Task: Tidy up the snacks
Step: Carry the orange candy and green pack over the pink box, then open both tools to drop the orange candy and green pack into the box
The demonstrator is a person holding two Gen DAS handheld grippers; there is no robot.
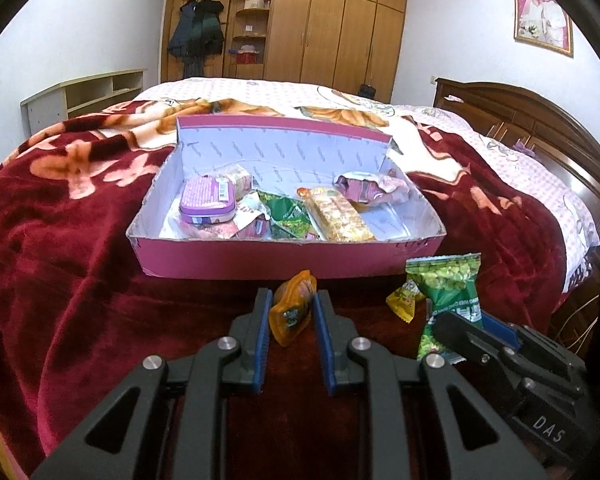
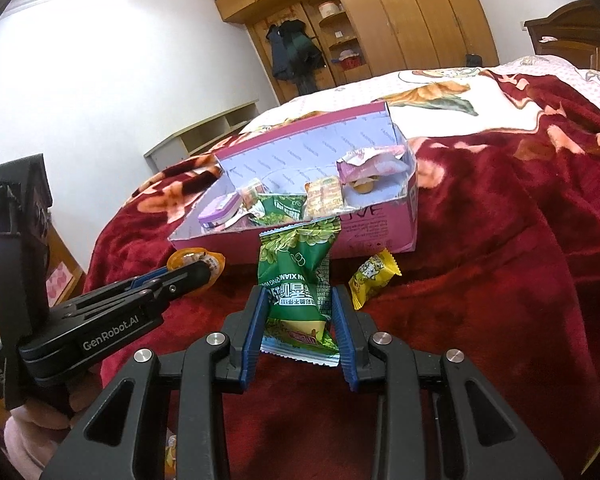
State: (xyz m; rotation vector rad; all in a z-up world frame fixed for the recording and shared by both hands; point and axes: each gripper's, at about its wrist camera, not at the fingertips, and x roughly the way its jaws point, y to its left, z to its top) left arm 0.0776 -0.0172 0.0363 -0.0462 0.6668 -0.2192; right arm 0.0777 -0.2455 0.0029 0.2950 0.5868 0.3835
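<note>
1. We log the left hand-held gripper (image 1: 289,312) clamped on an orange jelly cup (image 1: 291,312), held above the red blanket (image 1: 80,240).
2. We log the right hand-held gripper (image 2: 300,312) clamped on a green snack packet (image 2: 296,280).
3. Pink box (image 1: 260,258) on the bed, holding snacks.
4. Yellow candy (image 2: 370,280) beside the box.

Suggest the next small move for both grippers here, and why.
Probably carry both forward over the pink box and release. The left gripper pinches an orange jelly cup, the right gripper a green packet, both short of its near wall.
</note>
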